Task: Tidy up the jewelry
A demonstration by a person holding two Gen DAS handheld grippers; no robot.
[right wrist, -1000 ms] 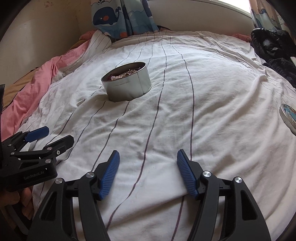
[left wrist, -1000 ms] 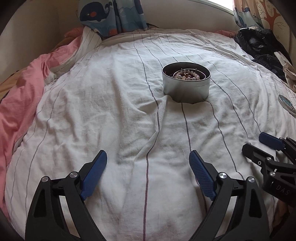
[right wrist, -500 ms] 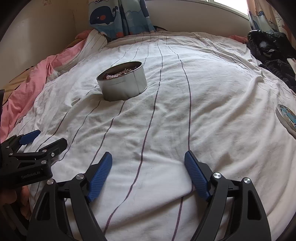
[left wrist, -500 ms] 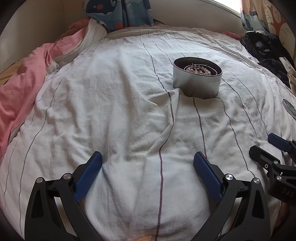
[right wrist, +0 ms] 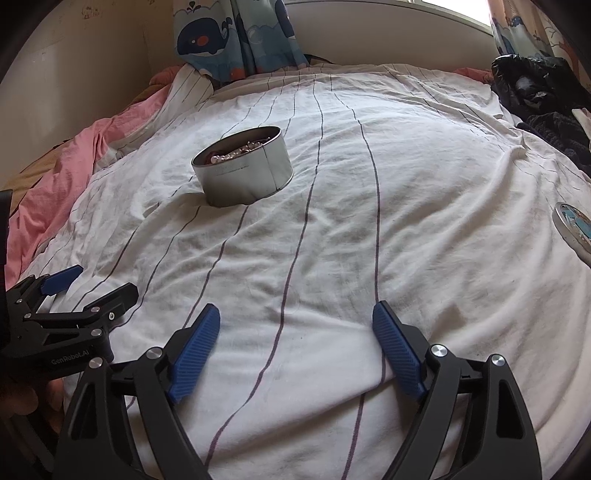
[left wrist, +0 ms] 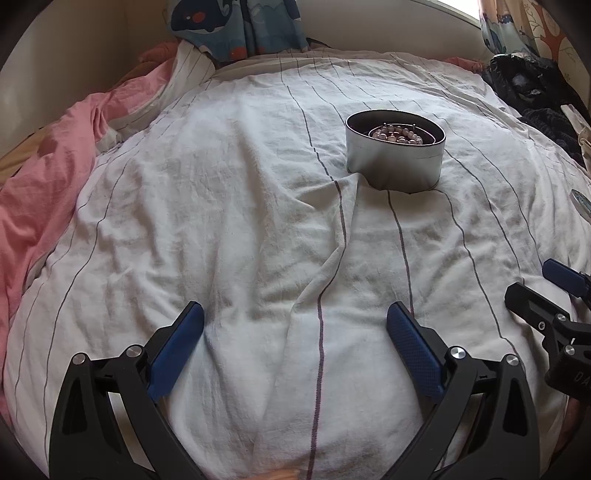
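A round silver tin (left wrist: pixel 395 158) stands open on the striped white bedsheet, with a pale bead bracelet (left wrist: pixel 397 133) lying inside. It also shows in the right wrist view (right wrist: pixel 243 171), far left of centre. The tin's round lid (right wrist: pixel 574 225) lies flat at the right edge of the bed. My left gripper (left wrist: pixel 295 325) is open and empty, well short of the tin. My right gripper (right wrist: pixel 295 321) is open and empty too, low over the sheet. Each gripper shows at the side of the other's view.
A pink quilt (left wrist: pixel 40 192) is bunched along the left side. Dark clothes (right wrist: pixel 535 92) are piled at the far right. A whale-print curtain (right wrist: pixel 236 33) hangs at the head of the bed. The sheet (left wrist: pixel 258 221) is wrinkled.
Both grippers have drawn back slightly and stayed open; the right one opened wider. The tin has shifted in both views while staying put on the sheet.
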